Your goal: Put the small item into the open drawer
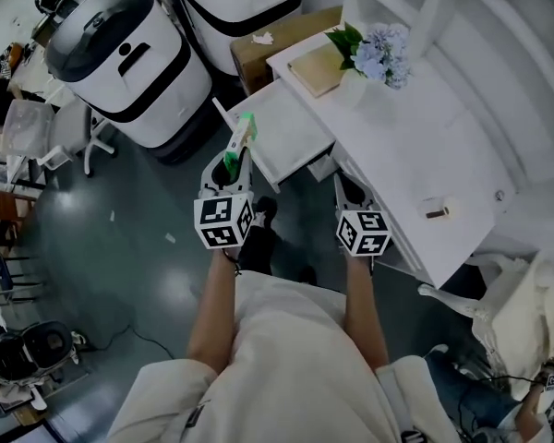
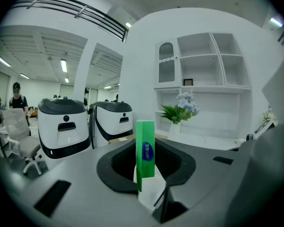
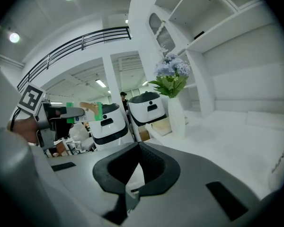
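Head view.
- Grippers: 2, each with one marker cube.
- The left gripper (image 1: 231,166), at 11 o'clock of centre, is clamped on one small green carton (image 1: 244,129), which points toward 1 o'clock.
- The carton is seen against the left rim of the open drawer (image 1: 291,118). It is held and does not lie inside.
- The right gripper (image 1: 347,190) is at 3 o'clock of the left one, just beside the front edge of the white desk (image 1: 415,146).
- On the desk: 1 vase of blue flowers (image 1: 379,49), 1 tan book (image 1: 316,67) and 1 small roll (image 1: 438,210) near 4 o'clock.
- Beyond the desk: 1 cardboard box (image 1: 277,40) and 2 white-and-black machines (image 1: 125,49), at 10 to 12 o'clock.

Left gripper view.
- The jaws are narrowly parted, pinching the carton's lower end. The carton stands upright at centre.
- The carton has one blue oval label. Its print is too small to read.
- Both machines are at 9 o'clock and the vase at 1 o'clock.
- One white shelf unit (image 2: 213,70) stands at 2 o'clock. One person in a dark cap (image 2: 18,98) is at the far left.

Right gripper view.
- The jaws are closed together with nothing between them.
- The left gripper and carton show at 9 o'clock, with one square marker visible.
- The vase is at 12 o'clock. There is no legible writing.
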`<state>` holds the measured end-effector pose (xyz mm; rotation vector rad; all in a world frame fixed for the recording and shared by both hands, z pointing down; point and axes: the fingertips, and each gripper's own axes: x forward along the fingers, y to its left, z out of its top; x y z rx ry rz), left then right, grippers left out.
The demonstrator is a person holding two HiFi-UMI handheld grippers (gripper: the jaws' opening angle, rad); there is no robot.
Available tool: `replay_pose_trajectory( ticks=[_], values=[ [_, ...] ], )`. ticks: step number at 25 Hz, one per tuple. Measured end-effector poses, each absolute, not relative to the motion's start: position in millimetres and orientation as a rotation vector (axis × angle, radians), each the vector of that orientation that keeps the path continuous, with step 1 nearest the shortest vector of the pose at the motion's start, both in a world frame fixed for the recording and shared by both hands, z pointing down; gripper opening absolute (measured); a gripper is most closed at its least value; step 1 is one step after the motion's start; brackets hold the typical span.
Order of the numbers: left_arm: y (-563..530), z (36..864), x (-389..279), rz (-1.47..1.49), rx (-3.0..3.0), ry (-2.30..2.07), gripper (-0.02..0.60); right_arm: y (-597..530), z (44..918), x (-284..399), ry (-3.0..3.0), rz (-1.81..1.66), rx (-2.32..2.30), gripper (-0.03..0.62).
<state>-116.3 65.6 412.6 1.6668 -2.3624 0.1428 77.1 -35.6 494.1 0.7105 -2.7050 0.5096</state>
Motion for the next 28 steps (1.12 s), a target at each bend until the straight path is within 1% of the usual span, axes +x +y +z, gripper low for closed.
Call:
replay_pose_trajectory(
  ticks=[3,7,14,21,25,28],
  values=[
    [30,414,-154,0.118,1.717,-2.307,0.097,-50,491,39,-2.703,0.514,0.727,0.025],
    [-14,422,-195,0.071,1.774,-2.207,0.098,-61,492,6,-2.667,0.492,0.741,0.025],
    [-66,477,-212,0.164,1.937,-1.849,0.098,-85,508,-29,-2.592,0.487,0.822,0.025],
    [-108,523,-208,0.35,2.124,-1.525,0.099,-98,524,-42,-2.516,0.54,0.95,0.025],
    [-127,567,-184,0.553,2.222,-1.313,0.1,-103,537,-27,-2.453,0.551,1.006,0.025],
    [-134,591,-171,0.605,2.245,-1.179,0.1,-107,543,-12,-2.407,0.591,1.085,0.025]
  ],
)
